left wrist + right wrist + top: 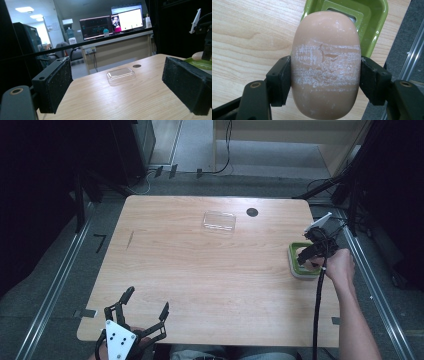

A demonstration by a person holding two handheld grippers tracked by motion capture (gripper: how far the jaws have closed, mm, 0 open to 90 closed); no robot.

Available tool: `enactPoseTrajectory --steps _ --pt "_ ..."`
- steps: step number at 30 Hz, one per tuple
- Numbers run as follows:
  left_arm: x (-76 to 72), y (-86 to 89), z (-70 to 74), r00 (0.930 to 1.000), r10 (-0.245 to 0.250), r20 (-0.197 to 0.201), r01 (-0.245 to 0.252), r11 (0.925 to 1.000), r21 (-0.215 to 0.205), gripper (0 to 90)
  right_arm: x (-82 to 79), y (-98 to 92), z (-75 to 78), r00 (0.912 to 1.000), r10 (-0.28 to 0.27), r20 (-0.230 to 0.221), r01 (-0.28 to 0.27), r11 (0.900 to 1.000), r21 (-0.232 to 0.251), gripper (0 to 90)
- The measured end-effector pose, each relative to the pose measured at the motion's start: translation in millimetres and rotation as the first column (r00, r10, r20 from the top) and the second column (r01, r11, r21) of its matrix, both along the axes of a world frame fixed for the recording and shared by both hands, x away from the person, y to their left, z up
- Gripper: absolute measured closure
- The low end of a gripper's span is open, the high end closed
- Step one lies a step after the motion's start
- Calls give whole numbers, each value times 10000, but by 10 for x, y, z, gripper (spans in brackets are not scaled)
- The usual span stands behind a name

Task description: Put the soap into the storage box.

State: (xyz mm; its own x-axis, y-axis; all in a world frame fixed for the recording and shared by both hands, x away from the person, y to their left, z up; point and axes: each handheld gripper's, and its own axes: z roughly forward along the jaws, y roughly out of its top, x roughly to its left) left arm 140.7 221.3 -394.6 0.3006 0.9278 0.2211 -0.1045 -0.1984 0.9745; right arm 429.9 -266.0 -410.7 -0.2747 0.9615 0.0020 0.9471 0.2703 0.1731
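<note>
Two grippers on show, and yours on the right is doing the work. Going big to small: the wooden surface [200, 270] is mostly bare, pale grain with a dark round grommet hole [252, 212] near the far edge. Beyond it the left gripper view shows an office-type room: monitors [112, 22] on a long counter, ceiling lights, a chair or two. Dark curtains and rails flank the surface in the high view.

Next down, the clear plastic lid [219, 221] lies flat toward the far side, well apart from everything else. Then the green soap dish [295, 262] sits at the right edge.

Your left gripper [145, 310] hovers at the near edge with fingers spread wide, holding nothing.

Your right gripper [325, 82] has its fingers pinching the soap bar [325, 65] across its narrow middle, one pad on each side. The bar sits just over the near end of the dish; whether it touches the dish I can't tell.

Handling-wise, my guess: the bar's stiff, moderately heavy for its size, and rounded, so it'll want to squirt out if squeezed off-centre. Those whitish scuffs and a small crack on top suggest the surface marks easily. You've got it at the widest belly, which looks like the right spot; keep the pressure even, I reckon.
</note>
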Motion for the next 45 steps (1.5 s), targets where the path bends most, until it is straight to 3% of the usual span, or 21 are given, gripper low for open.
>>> enactPoseTrajectory --steps 10,24,45 --pt "0 1 1 10000 13 2 -13 10000 0 99 82 -3 -29 9996 -273 10 272 9994 200 335" --pt "5 1 -1 10000 11 -10 -11 10000 -31 99 235 -71 -180 9960 -852 -255 864 9949 519 335" --pt "5 6 0 10000 -19 -1 19 10000 -35 99 301 -63 -276 9898 -1402 -263 1414 9888 477 335"
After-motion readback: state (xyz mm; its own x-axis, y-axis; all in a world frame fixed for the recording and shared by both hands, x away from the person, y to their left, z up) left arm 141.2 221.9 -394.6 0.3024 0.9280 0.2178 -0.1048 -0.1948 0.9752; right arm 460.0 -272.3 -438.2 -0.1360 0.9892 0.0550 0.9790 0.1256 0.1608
